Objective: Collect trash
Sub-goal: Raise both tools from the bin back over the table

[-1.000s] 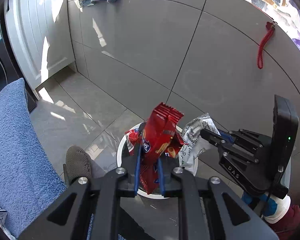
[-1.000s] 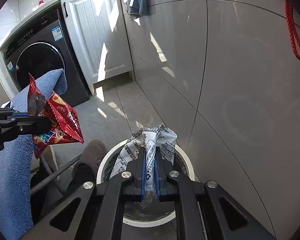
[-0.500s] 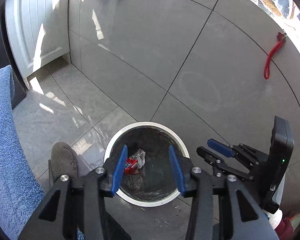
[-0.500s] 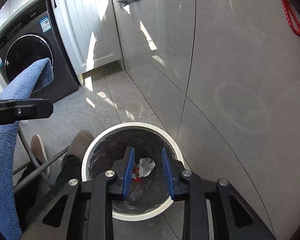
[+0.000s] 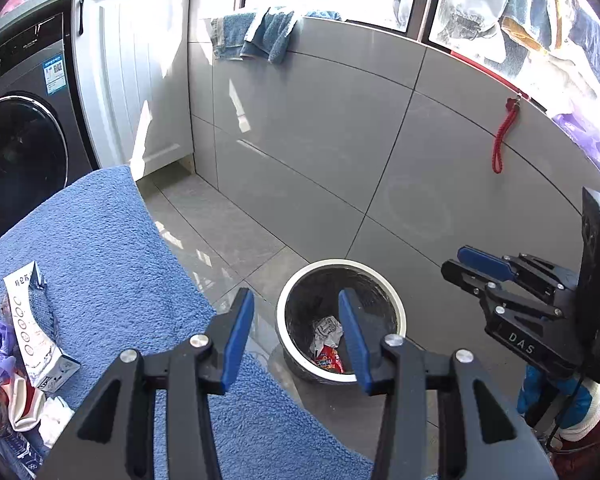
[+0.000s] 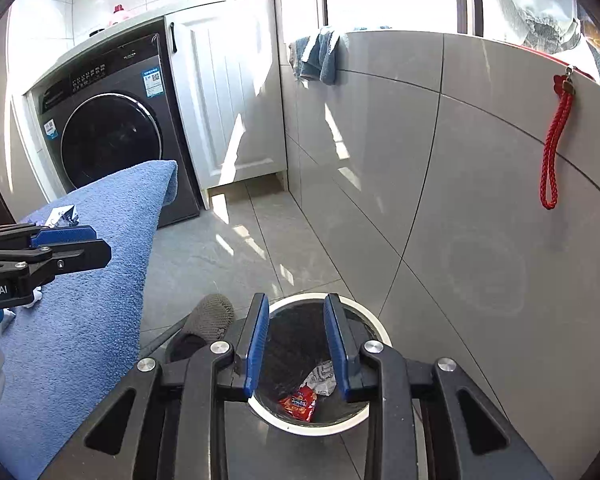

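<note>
Both tools, left [image 5: 296, 336] and right [image 6: 296, 344], are seen with jaws apart and nothing between them; the left jaws have just been widening. Two wrappers [image 6: 300, 400] lie in the bin [image 5: 396, 312] at lower centre. More trash [image 5: 36, 332] remains on the blue towel [image 5: 112, 248] at lower left; fluffy pile could be pinched with a carton, dragging the towel.

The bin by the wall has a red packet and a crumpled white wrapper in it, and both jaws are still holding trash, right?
Not quite. The bin does hold the red packet and white wrapper, but both wrist views show the left gripper and right gripper with open, empty jaws.
</note>
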Tool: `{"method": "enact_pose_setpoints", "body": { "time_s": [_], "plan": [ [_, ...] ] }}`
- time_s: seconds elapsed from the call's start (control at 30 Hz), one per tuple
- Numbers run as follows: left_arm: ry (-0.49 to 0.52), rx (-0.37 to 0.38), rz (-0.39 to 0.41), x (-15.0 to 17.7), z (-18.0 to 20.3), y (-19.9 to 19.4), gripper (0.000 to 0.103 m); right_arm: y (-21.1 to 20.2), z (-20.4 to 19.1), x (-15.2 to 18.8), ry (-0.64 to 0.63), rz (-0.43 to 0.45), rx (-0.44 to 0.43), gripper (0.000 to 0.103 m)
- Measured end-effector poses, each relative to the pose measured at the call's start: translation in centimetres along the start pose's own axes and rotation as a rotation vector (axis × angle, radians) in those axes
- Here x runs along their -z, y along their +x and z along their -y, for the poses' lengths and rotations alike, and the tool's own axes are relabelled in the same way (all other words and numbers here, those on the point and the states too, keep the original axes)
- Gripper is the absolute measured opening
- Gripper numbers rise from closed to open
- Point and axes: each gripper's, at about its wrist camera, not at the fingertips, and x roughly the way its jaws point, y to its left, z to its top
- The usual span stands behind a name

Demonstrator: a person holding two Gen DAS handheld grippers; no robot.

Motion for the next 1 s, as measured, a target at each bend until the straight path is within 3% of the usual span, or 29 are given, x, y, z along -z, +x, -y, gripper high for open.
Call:
{"method": "enact_pose_setpoints", "body": {
  "time_s": [0.27,0.37,0.47,0.57,0.77,1.0],
  "plan": [
    [-0.059,-0.095,0.121,3.3,-6.2,-8.9,0.050,-4.7,-6.5,-2.8,-0.096,0.101,-0.078,0.029],
    [-0.111,-0.132,0.142,5.0,-9.5,-11.5,0.051,-5.6,-9.0,-3.5,-0.127,0.115,-0.114,0.032],
    [-0.174,-0.185,0.164,6.8,-13.2,-13.7,0.061,-5.9,-11.5,-4.2,-0.163,0.119,-0.140,0.034],
    [-0.244,-0.232,0.177,8.6,-17.1,-15.6,0.062,-5.7,-13.8,-4.7,-0.192,0.110,-0.174,0.037],
    [-0.371,-0.322,0.174,11.4,-24.2,-17.4,0.065,-3.5,-18.2,-5.8,-0.252,0.079,-0.239,0.040],
    [-0.461,-0.322,0.124,12.2,-29.4,-15.7,0.065,1.2,-23.3,-7.0,-0.311,0.010,-0.325,0.045]
  ]
}}
